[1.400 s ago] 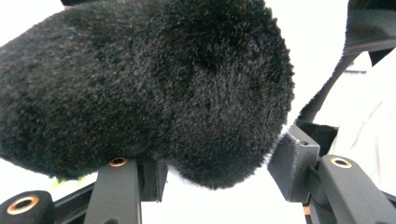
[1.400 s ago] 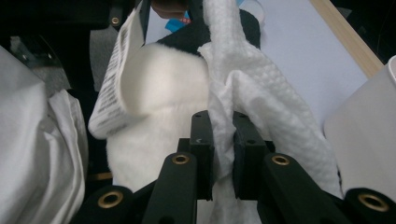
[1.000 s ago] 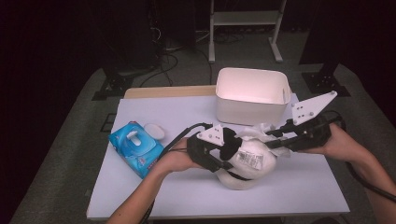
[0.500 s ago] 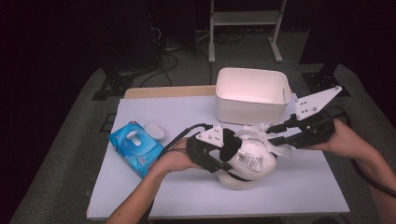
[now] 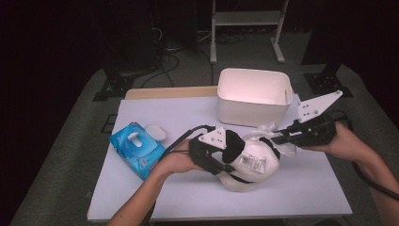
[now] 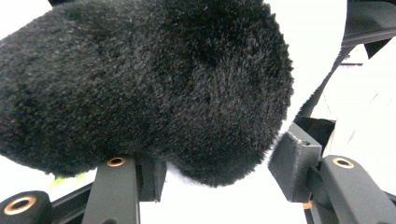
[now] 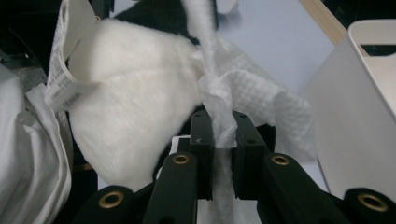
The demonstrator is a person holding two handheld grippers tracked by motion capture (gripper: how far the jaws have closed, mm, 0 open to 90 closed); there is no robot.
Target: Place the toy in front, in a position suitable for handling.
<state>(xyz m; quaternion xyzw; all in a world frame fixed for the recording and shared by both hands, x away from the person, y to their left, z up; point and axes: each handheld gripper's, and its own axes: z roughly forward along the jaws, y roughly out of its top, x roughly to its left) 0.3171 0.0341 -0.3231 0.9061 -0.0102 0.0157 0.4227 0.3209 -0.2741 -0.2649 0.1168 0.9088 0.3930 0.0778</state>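
Low in the middle of the high view, a black-and-white plush toy (image 5: 249,160) lies on the white table (image 5: 188,188), and the work in hand looks like wiping it down with a wet wipe. The left gripper (image 5: 225,157) comes in from the lower left and presses against the toy's left side; in the left gripper view its jaws stand apart with a black furry part (image 6: 149,84) bulging between them, so it seems to brace or loosely pinch the plush, though how firmly I cannot tell. The right gripper (image 7: 219,154) has its jaws closed tight on a twisted white wipe (image 7: 233,98), whose loose end spreads against the white fur just right of the paper tag (image 7: 63,70). In the high view that gripper (image 5: 277,137) reaches in from the right edge, meeting the toy's upper right. A blue wipe pack (image 5: 136,149) sits at the left of the table and a white bin (image 5: 254,96) stands above centre. I judge the wiping stroke is under way; the next move calls for dragging the wipe across the fur while the left side keeps the toy from sliding, without letting the thin sheet slip out.
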